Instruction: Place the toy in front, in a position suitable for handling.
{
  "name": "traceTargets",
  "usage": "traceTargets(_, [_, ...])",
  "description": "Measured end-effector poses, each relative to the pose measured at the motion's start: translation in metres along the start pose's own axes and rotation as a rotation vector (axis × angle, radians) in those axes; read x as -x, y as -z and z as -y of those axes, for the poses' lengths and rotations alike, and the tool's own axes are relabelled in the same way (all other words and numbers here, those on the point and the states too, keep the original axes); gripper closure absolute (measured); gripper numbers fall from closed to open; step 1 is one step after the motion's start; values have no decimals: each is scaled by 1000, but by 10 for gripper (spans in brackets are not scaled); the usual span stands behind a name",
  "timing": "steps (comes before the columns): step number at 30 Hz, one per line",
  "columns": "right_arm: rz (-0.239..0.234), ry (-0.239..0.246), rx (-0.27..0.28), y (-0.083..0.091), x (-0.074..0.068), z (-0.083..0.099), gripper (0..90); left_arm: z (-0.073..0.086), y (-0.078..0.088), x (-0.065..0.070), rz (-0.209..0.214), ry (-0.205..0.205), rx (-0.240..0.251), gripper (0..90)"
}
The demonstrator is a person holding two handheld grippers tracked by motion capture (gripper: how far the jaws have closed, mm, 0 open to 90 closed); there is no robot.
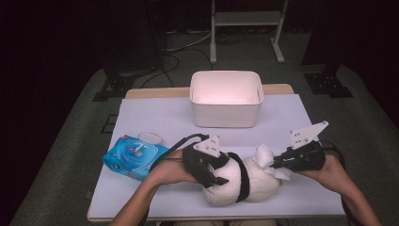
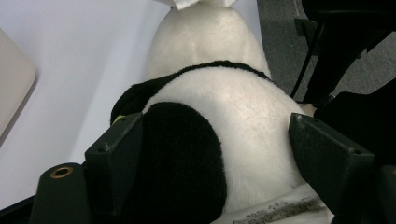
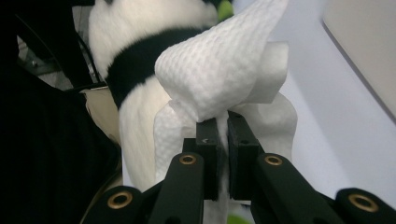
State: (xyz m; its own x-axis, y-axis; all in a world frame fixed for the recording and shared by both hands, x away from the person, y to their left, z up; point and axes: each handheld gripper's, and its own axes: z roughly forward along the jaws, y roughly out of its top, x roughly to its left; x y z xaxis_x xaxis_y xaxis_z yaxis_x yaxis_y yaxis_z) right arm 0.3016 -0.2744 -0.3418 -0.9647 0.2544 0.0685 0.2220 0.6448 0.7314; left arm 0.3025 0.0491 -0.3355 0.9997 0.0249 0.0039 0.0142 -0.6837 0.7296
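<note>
Panda toy (image 1: 235, 181), lower centre, sits gripped between the left gripper (image 1: 207, 165) jaws; right gripper (image 1: 277, 162), held level, pinches a tissue (image 1: 264, 154).

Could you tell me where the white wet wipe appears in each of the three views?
High view: the wet wipe is right of centre, at the tip of the right gripper, against the plush panda.
Left gripper view: a small corner of it at the top edge, beyond the panda.
Right gripper view: centre, pinched between the jaws.
Shared landmark: the panda's black band.
</note>
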Motion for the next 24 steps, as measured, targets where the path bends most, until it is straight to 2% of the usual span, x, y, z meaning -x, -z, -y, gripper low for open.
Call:
traceTargets(4, [-3,-50,12,5,4,18,842,0,0,0,2,-1,3,196])
traceTargets(8, [-10,-55,10,6,6,21,842,-1,0,2,1,-11,-3,194])
traceTargets(10, [-14,-44,8,5,6,16,842,-1,-1,3,-1,-14,-2,192])
traceTargets(13, [-31,-2,-12,-2,6,-1,842,-2,-1,3,2,-23,-9,191])
traceTargets(14, [-31,-2,-12,-2,6,-1,842,-2,-1,3,2,-23,-9,191])
traceTargets(17, [-52,36,-27,-13,5,-20,842,-2,-2,4,8,-27,-8,190])
traceTargets(24, [-86,73,-32,-34,7,-42,841,-3,-2,4,7,-33,-13,188])
